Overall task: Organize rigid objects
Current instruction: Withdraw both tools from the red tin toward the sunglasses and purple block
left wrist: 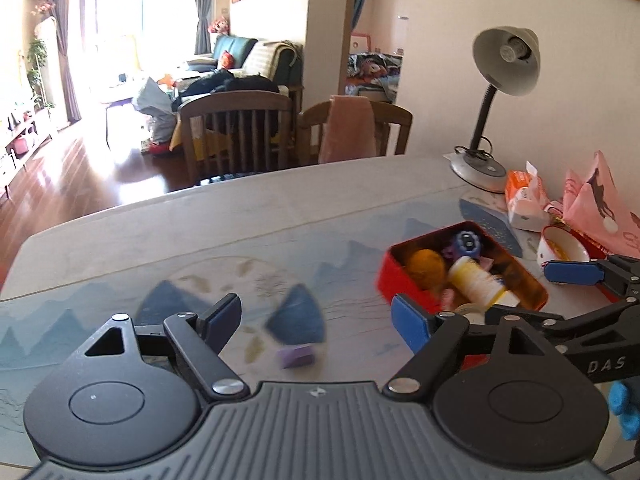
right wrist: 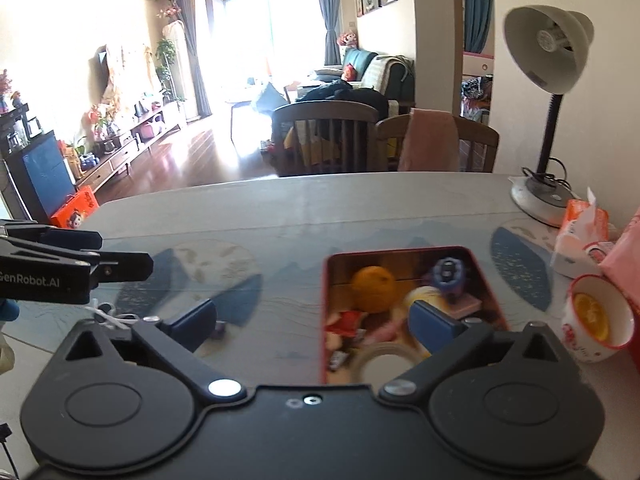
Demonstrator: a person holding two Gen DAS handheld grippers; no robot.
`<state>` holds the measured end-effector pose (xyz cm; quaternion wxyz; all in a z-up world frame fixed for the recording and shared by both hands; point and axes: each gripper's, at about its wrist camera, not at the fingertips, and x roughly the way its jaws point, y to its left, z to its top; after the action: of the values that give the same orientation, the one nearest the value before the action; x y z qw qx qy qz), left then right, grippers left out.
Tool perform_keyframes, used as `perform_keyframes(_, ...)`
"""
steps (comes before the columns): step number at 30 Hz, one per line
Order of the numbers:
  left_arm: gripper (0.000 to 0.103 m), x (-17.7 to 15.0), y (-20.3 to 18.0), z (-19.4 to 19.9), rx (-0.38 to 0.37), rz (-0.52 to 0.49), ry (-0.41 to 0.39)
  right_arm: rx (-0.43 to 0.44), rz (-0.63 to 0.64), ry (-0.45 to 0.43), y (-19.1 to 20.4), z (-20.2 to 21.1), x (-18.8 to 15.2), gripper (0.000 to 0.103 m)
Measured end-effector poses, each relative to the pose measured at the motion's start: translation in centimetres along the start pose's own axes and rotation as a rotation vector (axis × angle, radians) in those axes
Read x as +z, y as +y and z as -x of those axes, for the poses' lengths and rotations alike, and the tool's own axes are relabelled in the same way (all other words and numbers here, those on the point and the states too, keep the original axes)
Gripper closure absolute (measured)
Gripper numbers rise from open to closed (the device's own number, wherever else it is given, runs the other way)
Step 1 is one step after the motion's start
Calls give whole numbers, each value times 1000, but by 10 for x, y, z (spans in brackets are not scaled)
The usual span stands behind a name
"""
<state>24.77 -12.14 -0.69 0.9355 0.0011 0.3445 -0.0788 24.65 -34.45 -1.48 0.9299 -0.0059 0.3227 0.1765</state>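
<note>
Both grippers hang wide open with nothing between the fingers. Left gripper (left wrist: pixel 318 320) sits low over the table (left wrist: pixel 240 216), and just ahead of its gap lies a small purple block (left wrist: pixel 297 355), blurry, alone on the printed mat. My guess is that's the last stray, which is why the left one is lined up on it with the jaws spread.

Right gripper (right wrist: pixel 316 318) hovers over the near end of the red tin (right wrist: pixel 325 320), one finger above the contents. It looks parked there to steady the tin or drop things in, can't tell which.

Inside the tin: tape roll (right wrist: pixel 380 362) nearest, then a yellow bottle (left wrist: pixel 478 280) on its side, an orange ball (right wrist: pixel 374 288), and a blue round toy (right wrist: pixel 448 272) at the far end. So most of the rigid stuff is already collected.

Past that, to the right: a cup (right wrist: pixel 596 320), tissue pack (right wrist: pixel 582 232) and lamp (right wrist: pixel 548 48), well apart from the action, by the wall.
</note>
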Motion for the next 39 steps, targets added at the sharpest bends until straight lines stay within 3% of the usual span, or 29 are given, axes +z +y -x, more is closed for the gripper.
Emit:
perform_keyframes(10, 21, -38, 78, 22, 1, -27, 23, -12, 14, 46, 55, -21, -5, 0)
perform_keyframes(22, 21, -74, 157, -9, 15, 32, 149, -32, 63, 155, 112, -67, -16, 0)
perform_keyframes(29, 21, -94, 190, -54, 86, 56, 230, -54, 72, 208, 117, -100, -23, 1)
perform_keyframes(39, 21, -105, 201, -86, 83, 72, 266, -47, 75, 254, 110, -134, -25, 6)
